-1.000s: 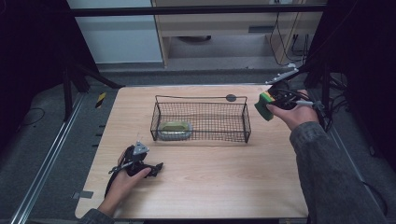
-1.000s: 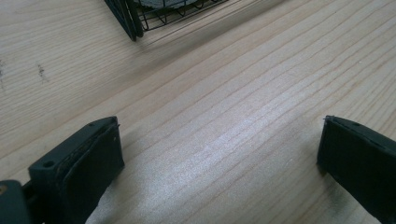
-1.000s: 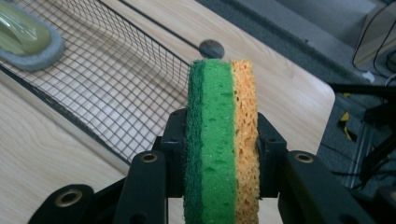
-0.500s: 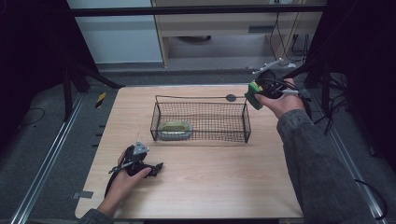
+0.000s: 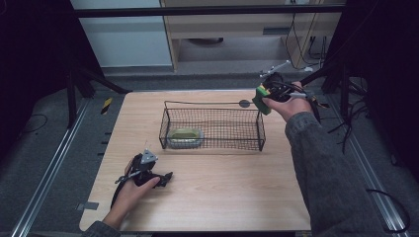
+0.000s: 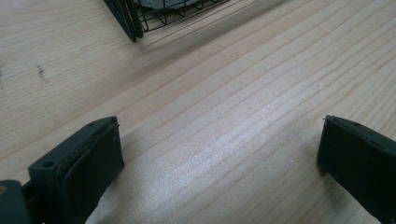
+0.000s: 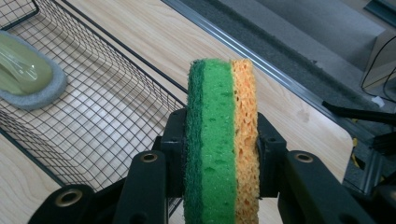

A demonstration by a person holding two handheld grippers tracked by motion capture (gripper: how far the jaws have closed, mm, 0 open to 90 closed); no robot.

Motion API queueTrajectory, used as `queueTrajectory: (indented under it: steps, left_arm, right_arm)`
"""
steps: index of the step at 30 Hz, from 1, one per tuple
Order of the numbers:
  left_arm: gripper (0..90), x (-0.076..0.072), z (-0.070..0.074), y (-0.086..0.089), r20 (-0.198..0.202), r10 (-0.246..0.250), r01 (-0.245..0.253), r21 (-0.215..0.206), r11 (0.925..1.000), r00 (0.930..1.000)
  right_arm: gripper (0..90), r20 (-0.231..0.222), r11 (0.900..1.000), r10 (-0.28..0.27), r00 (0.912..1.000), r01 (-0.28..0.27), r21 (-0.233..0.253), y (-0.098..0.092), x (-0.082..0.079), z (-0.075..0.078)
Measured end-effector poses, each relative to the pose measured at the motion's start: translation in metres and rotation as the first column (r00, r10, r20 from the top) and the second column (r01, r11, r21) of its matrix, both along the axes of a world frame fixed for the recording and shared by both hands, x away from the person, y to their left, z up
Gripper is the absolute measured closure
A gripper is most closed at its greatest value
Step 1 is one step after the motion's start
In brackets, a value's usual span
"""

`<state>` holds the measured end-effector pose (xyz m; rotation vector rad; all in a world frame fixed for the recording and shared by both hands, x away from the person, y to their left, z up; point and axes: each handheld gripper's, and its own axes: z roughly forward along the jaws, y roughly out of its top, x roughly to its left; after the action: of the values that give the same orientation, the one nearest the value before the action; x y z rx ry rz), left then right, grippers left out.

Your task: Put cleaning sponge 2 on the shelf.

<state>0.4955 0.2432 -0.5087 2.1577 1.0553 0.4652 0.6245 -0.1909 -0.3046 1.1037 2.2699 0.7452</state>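
My right gripper [image 5: 264,98] is shut on a green and yellow sponge [image 7: 219,135], held on edge in the air above the right end of the black wire basket [image 5: 212,127]. The sponge [image 5: 260,98] sits just past the basket's right wall in the high view. Inside the basket lies a green-topped grey scrub pad [image 5: 184,137], seen also at the left of the right gripper view as a scrub pad [image 7: 25,74]. My left gripper [image 6: 219,158] rests low over the bare table with its jaws wide apart; the left gripper [image 5: 165,177] lies near the table's front left.
The wooden table [image 5: 222,192] has bare room in front of the basket. A corner of the basket [image 6: 135,18] shows ahead of my left gripper. A metal rail [image 5: 49,168] runs along the left side, and cables [image 5: 346,113] hang past the table's right edge.
My right gripper has carried the sponge up and to the left, from beside the basket's right end to above its back right corner. The left gripper has stayed put.
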Motion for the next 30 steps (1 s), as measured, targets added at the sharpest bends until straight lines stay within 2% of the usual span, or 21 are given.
queueTrajectory:
  steps: [6,10,14,17,24,30]
  left_arm:
    - [0.0,0.000,0.000,0.000,0.000,-0.002,0.002,0.001,1.0000,1.0000]
    - [0.0,0.001,0.000,0.000,0.001,-0.002,0.002,0.001,1.0000,1.0000]
    - [0.0,0.001,0.000,0.000,0.001,-0.002,0.002,0.001,1.0000,1.0000]
    - [0.0,0.001,0.000,0.000,0.001,-0.002,0.002,0.000,1.0000,1.0000]
    - [0.0,0.001,0.000,0.000,0.000,-0.003,0.003,-0.001,1.0000,1.0000]
    - [0.0,0.001,0.000,0.000,0.000,-0.003,0.003,-0.001,1.0000,1.0000]
  right_arm:
    - [64.4,-0.029,1.000,0.012,0.9995,-0.012,0.026,0.002,0.012,-0.010]
    - [64.4,-0.057,0.999,0.027,0.9980,-0.025,0.024,0.008,0.019,-0.019]
    - [64.4,-0.050,0.999,0.039,0.9980,-0.037,0.028,0.012,0.026,-0.025]
    - [64.5,-0.046,0.998,0.049,0.9977,-0.047,0.044,0.013,0.025,-0.023]
    - [64.5,-0.066,0.998,0.057,0.9962,-0.055,0.029,0.013,0.022,-0.023]
    - [64.5,-0.086,0.997,0.074,0.9936,-0.072,0.028,0.017,0.023,-0.029]
